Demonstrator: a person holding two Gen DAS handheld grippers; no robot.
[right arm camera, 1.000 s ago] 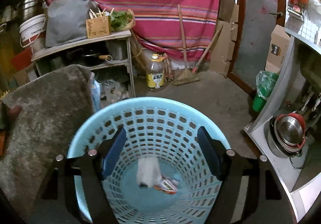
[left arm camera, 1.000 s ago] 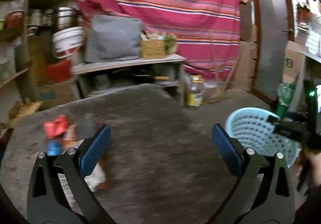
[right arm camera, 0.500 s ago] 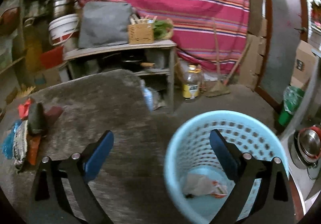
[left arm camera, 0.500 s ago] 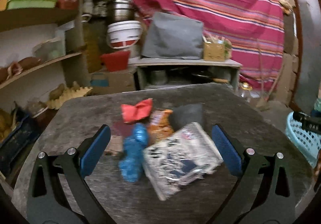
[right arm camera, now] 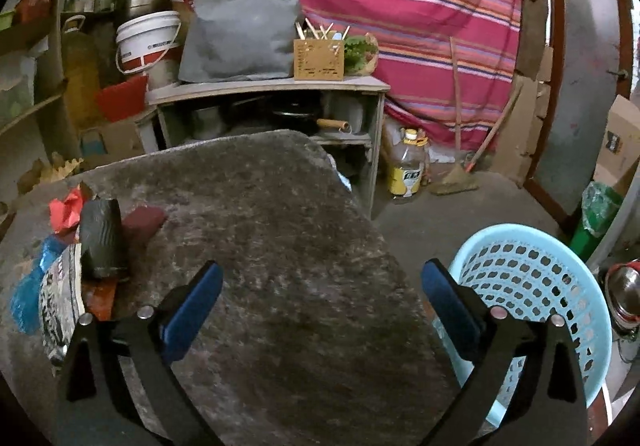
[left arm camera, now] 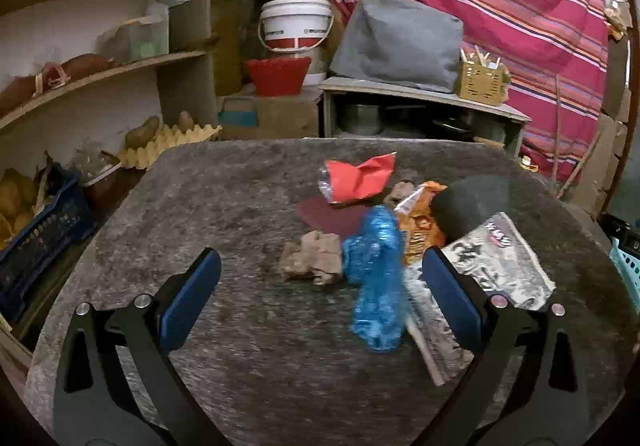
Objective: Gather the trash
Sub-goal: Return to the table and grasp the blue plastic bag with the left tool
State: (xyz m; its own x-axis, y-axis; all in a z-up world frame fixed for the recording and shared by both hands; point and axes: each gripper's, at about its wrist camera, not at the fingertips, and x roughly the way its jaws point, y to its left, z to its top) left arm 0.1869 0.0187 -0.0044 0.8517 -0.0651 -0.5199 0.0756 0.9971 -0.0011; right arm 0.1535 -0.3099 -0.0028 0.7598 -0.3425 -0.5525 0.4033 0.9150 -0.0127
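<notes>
A pile of trash lies on the grey carpeted table (left arm camera: 240,198): a crumpled blue plastic wrapper (left arm camera: 376,274), a brown paper wad (left arm camera: 312,256), a red paper (left arm camera: 360,178), an orange snack bag (left arm camera: 420,226), a dark roll (left arm camera: 470,206) and a printed black-and-white bag (left arm camera: 500,258). My left gripper (left arm camera: 320,298) is open and empty, just in front of the pile. My right gripper (right arm camera: 322,302) is open and empty above the table's right part. The pile shows at its left, with the dark roll (right arm camera: 102,238). The light blue basket (right arm camera: 532,286) stands on the floor at its right.
Shelves with crates and an egg tray (left arm camera: 168,144) stand left of the table. A low cabinet (right arm camera: 272,94) with a grey bag, a white bucket (left arm camera: 296,26) and a wooden box stands behind. An oil bottle (right arm camera: 408,170), a broom and a green bag sit on the floor.
My left gripper has swung left from the basket side to face the trash pile and moved closer. My right gripper has moved left from over the basket to over the table.
</notes>
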